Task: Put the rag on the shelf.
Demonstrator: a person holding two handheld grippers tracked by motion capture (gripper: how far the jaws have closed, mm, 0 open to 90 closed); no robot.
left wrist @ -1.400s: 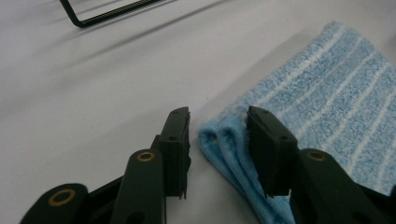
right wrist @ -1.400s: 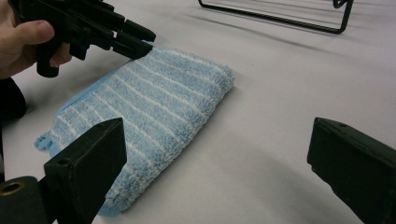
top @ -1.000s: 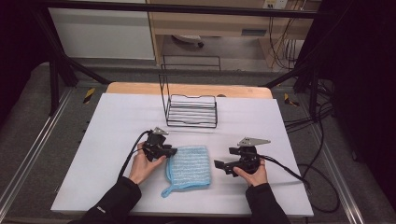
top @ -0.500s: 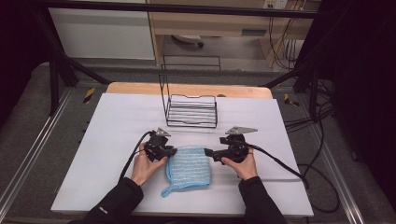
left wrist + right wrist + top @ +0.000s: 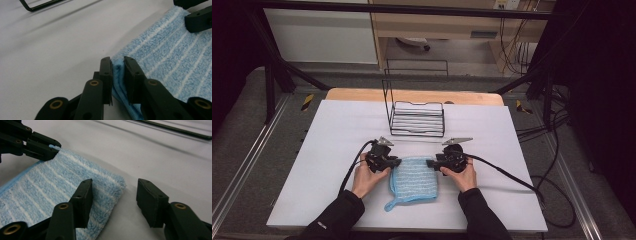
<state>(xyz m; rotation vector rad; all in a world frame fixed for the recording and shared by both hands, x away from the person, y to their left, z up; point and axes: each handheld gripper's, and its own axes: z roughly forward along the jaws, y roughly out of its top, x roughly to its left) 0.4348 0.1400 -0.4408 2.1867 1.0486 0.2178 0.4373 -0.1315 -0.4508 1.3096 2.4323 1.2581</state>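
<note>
On the white table (image 5: 327,150), before the wire rack (image 5: 417,119), the blue striped cloth (image 5: 414,179) is laid flat; its far left corner is clamped by the left gripper (image 5: 117,65); its right corner is straddled, ungripped, by the right gripper (image 5: 113,195), whose jaws have just been closing.

High view looks down; gripper views — close, low — share the towel (image 5: 414,178).

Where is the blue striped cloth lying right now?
In the high view the blue cloth lies flat on the white table, near its front edge, between the left tool and the right tool, in front of the wire rack.
</note>
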